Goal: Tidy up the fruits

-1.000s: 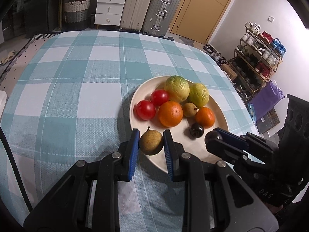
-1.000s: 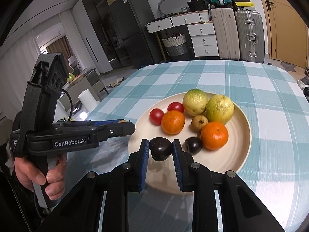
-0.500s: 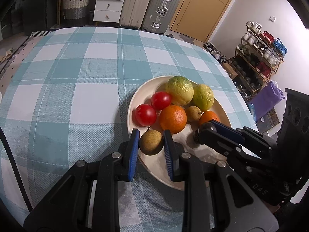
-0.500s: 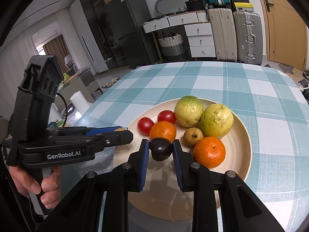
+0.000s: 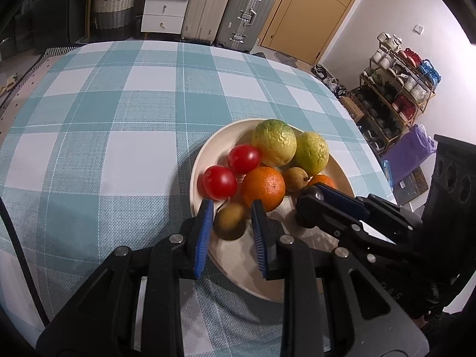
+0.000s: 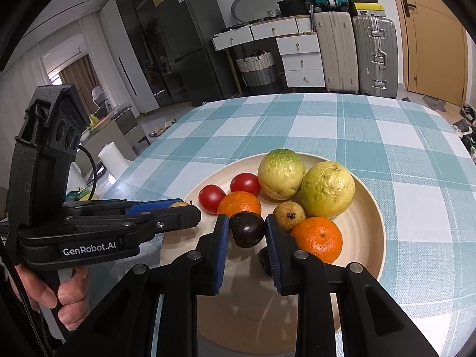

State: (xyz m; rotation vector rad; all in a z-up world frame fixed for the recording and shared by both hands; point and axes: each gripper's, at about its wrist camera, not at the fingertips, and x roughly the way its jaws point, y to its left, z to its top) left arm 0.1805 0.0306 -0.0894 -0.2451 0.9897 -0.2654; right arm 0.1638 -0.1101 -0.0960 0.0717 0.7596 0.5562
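A cream plate (image 5: pixel 205 157) (image 6: pixel 372 208) on the checked tablecloth holds two green-yellow guavas (image 5: pixel 273 142), two red tomatoes (image 5: pixel 220 183), two oranges (image 5: pixel 263 187) and a small brown fruit (image 6: pixel 288 215). My left gripper (image 5: pixel 232 223) stands around a brown round fruit (image 5: pixel 229 221) at the plate's near rim, its pads slightly apart from it. My right gripper (image 6: pixel 247 230) is shut on a dark purple fruit (image 6: pixel 247 229) just above the plate. Another dark fruit (image 6: pixel 263 260) lies half hidden under its right finger.
Drawers, a basket and suitcases (image 5: pixel 229 9) stand beyond the table's far edge. A shoe rack (image 5: pixel 395 95) stands at the right. A fridge (image 6: pixel 190 47) and a paper roll (image 6: pixel 111 157) are at the left off the table.
Both grippers moved forward over the plate toward the fruit pile. My left gripper's pads have spread a little from the brown fruit. The right gripper still carries the purple fruit.
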